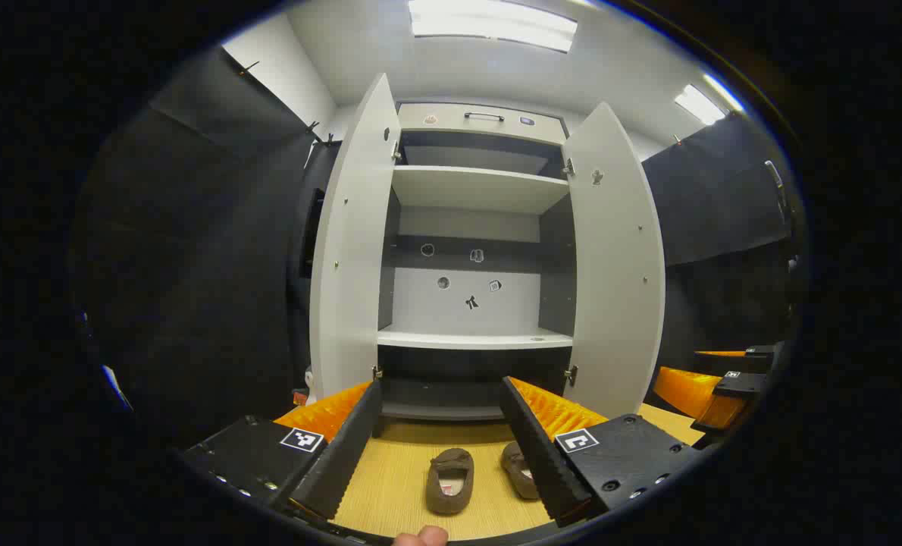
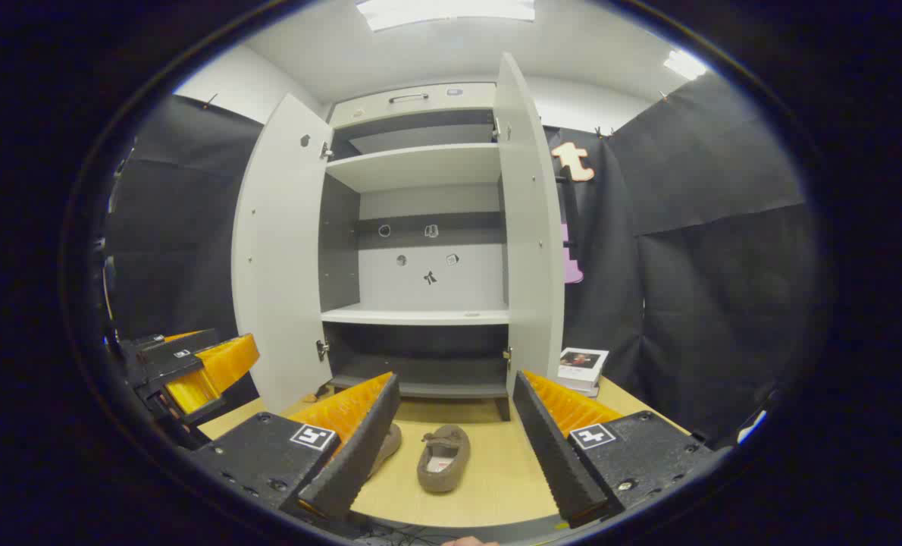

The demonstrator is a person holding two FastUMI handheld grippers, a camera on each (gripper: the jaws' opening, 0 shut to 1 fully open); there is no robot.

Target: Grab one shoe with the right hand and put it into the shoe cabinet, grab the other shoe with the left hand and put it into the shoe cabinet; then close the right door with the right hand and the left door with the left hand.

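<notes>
Two soft brown shoes (image 1: 451,479) lie on the woodgrain desk (image 1: 390,485) before the open white cabinet (image 1: 474,189); both ridged tools, left (image 1: 442,444) and right (image 2: 451,440), gape empty.

The shoe cabinet (image 1: 474,250) stands mid-frame in both views, both doors swung open. Two shoes (image 1: 451,479) lie side by side on the floor (image 1: 398,470) before it, at the lower centre. In the right gripper view, a small box (image 2: 584,368) sits lower right of the cabinet.

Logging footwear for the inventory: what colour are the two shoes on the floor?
Both shoes are brown, with a paler lining; the left gripper view shows it best.
</notes>
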